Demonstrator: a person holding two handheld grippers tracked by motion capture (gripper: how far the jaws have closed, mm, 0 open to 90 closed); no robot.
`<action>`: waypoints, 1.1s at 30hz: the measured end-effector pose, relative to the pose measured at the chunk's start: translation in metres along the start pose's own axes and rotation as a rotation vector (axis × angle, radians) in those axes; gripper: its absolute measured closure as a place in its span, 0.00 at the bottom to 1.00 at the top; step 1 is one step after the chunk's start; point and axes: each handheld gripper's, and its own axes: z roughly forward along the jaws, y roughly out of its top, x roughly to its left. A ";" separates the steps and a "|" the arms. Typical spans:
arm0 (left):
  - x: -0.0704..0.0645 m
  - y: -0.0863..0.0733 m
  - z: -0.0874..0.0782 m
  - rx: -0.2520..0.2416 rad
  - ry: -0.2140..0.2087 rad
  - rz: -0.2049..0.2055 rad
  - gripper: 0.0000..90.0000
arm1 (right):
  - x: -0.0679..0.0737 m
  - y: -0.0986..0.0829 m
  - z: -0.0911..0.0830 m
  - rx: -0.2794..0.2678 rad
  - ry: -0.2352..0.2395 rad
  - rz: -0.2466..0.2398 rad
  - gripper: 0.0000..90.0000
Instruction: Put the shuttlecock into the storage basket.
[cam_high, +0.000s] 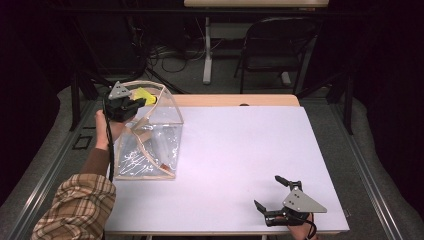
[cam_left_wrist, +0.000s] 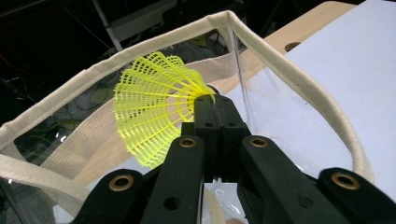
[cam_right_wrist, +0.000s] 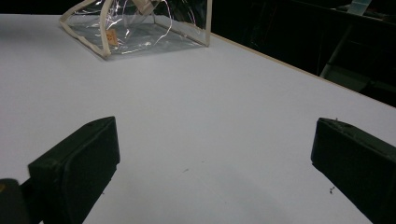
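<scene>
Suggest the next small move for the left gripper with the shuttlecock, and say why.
Probably lower it a little into the bag, then open. The left gripper is shut on the yellow shuttlecock at the cork end, held at the bag's open rim. The right gripper rests open, far off.

I can read no text, label, brand or number on anything from here.

bags: 1 (cam_high: 150, 135); shuttlecocks: 1 (cam_left_wrist: 156, 109); grippers: 2 (cam_high: 131, 104) (cam_high: 275, 192); tables: 1 (cam_high: 240, 150); chairs: 1 (cam_high: 275, 42)
</scene>
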 end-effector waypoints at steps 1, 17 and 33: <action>0.000 0.000 0.001 -0.001 -0.001 -0.002 1.00 | 0.000 0.000 0.000 0.000 0.000 0.000 0.01; 0.001 -0.003 0.010 0.025 -0.016 -0.005 1.00 | 0.000 0.000 0.000 0.001 0.000 0.000 0.01; 0.004 -0.008 0.019 0.053 -0.027 -0.017 1.00 | 0.000 0.000 0.000 0.001 0.001 -0.001 0.01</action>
